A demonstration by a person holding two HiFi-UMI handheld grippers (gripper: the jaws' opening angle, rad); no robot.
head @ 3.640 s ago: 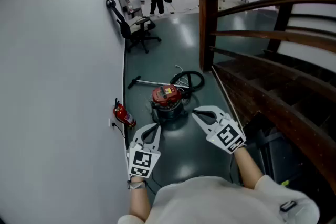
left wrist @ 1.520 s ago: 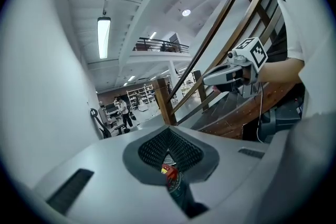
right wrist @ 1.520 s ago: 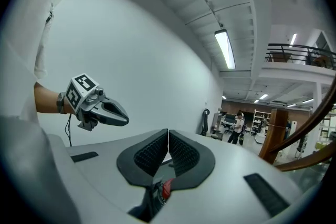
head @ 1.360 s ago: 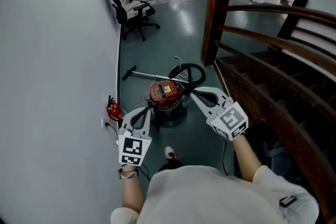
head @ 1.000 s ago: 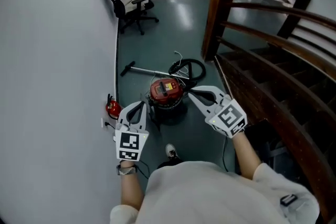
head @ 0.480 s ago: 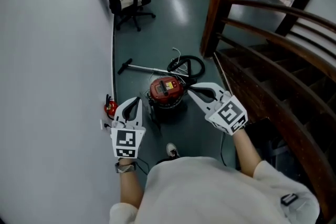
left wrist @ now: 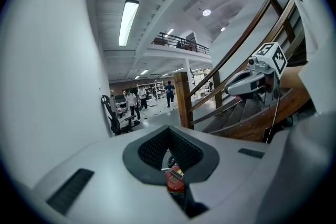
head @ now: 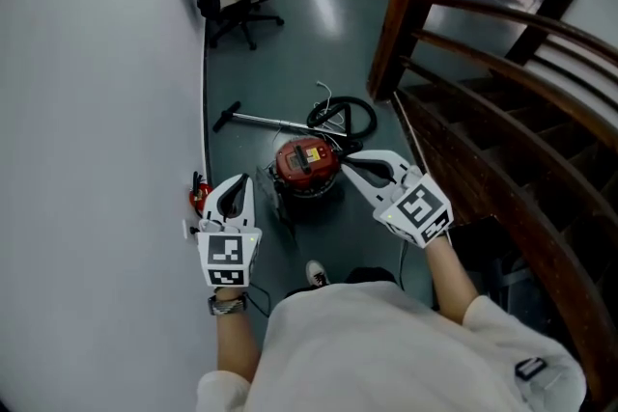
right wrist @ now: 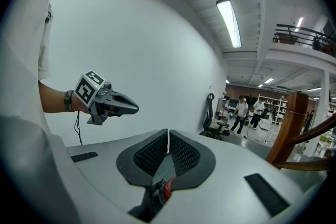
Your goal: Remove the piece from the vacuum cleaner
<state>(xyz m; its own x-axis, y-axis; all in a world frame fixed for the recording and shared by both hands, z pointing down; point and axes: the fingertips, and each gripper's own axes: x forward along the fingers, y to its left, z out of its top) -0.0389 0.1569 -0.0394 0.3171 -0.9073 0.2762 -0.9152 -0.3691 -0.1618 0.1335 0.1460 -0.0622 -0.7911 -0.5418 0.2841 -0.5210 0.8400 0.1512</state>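
Note:
A red-topped canister vacuum cleaner point(head: 306, 166) stands on the dark green floor, with its black hose point(head: 342, 116) coiled behind it and a metal wand point(head: 261, 121) lying to its left. My left gripper point(head: 236, 188) hangs shut and empty to the left of the vacuum. My right gripper point(head: 350, 159) is shut and empty too, its tips just right of the red lid. In the left gripper view the red vacuum point(left wrist: 175, 180) shows small through the gap below the shut jaws. The right gripper view shows a sliver of the red vacuum point(right wrist: 167, 187) the same way.
A white wall point(head: 87, 111) runs along the left, with a red fire extinguisher point(head: 199, 196) at its foot. A wooden post point(head: 410, 5) and stair railings point(head: 512, 101) close off the right. An office chair point(head: 232, 0) stands farther back. My shoe point(head: 315, 276) is near the vacuum.
I have walked closer to the vacuum. Both grippers have come forward and slightly down, and now flank the canister; both stayed shut.

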